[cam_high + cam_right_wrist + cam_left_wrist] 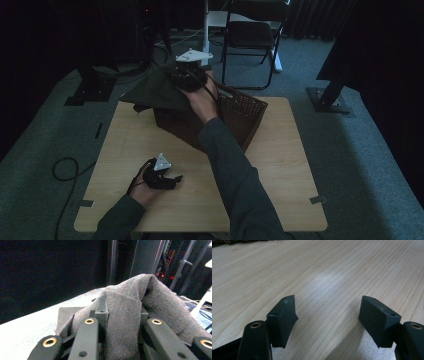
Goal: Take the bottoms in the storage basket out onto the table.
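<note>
A dark grey-green cloth (156, 91) hangs lifted over the far left side of a brown wicker basket (245, 117) at the back of the wooden table (280, 165). My right gripper (186, 79) holds it up above the basket; in the right gripper view its jaws are shut on a bunched fold of the cloth (125, 315), which drapes over both fingers. My left gripper (172, 179) rests low on the table near the front left, pointing right. In the left gripper view its two black pads (283, 318) stand wide apart over bare wood with nothing between them.
A folding chair (252, 35) and a white stand (206, 30) are behind the table. Black frame feet (330, 102) sit on the carpet at both sides, and a cable (62, 170) loops on the floor at the left. Tape marks (318, 200) lie near the table's front corners.
</note>
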### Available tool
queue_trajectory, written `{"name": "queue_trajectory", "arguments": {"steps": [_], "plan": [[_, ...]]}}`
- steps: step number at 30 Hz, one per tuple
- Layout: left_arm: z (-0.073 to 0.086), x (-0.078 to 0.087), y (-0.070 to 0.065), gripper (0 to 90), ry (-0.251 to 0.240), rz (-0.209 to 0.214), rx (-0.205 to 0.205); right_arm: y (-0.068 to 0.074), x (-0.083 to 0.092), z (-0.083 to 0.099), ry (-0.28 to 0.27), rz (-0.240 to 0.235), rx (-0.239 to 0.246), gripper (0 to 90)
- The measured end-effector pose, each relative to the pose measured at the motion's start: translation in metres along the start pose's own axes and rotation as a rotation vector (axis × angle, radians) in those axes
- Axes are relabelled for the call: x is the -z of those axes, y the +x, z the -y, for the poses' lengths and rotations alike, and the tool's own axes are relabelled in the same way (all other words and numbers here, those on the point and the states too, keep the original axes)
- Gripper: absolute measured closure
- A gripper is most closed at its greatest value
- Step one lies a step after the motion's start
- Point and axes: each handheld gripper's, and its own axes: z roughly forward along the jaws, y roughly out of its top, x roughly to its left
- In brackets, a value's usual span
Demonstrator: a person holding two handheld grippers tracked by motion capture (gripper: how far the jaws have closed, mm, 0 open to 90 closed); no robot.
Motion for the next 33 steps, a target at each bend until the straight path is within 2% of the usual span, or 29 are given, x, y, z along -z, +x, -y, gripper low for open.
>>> {"name": "queue_trajectory", "arguments": {"steps": [15,33], "plan": [[0.001,0.001,-0.002,30.4,0.000,0.007,-0.009,0.018,-0.006,-0.010,-0.016,-0.042,0.026,73.3],[0.003,0.002,-0.006,30.3,-0.004,0.013,-0.012,0.034,-0.022,-0.004,-0.009,-0.093,0.029,73.3]]}}
